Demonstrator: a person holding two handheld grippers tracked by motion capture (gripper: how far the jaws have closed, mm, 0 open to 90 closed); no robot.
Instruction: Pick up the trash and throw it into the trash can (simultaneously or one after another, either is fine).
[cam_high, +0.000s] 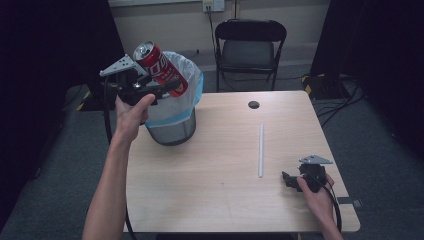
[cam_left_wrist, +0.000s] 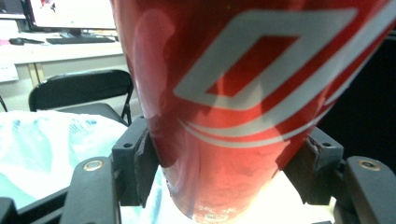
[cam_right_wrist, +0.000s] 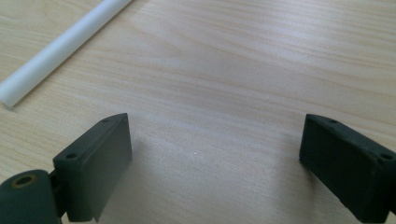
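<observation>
A red drink can (cam_high: 159, 67) with white markings is held tilted over the mouth of a mesh waste bin (cam_high: 172, 131) lined with a pale blue-white bag (cam_high: 186, 80). My left gripper (cam_high: 165, 89) is shut on the can's lower part; in the left gripper view both jaws press the sides of the can (cam_left_wrist: 243, 93). My right gripper (cam_high: 289, 181) rests low near the table's front right, open, with bare wood between its jaws in the right gripper view (cam_right_wrist: 215, 158). A white tube (cam_high: 260, 150) lies on the table just left of it and appears as a white tube (cam_right_wrist: 60, 46) in that view.
The wooden table (cam_high: 215, 190) has a round black cable hole (cam_high: 254, 104) near its far edge. A black folding chair (cam_high: 250, 47) stands behind the table. Dark curtains flank both sides, and cables lie on the floor at right.
</observation>
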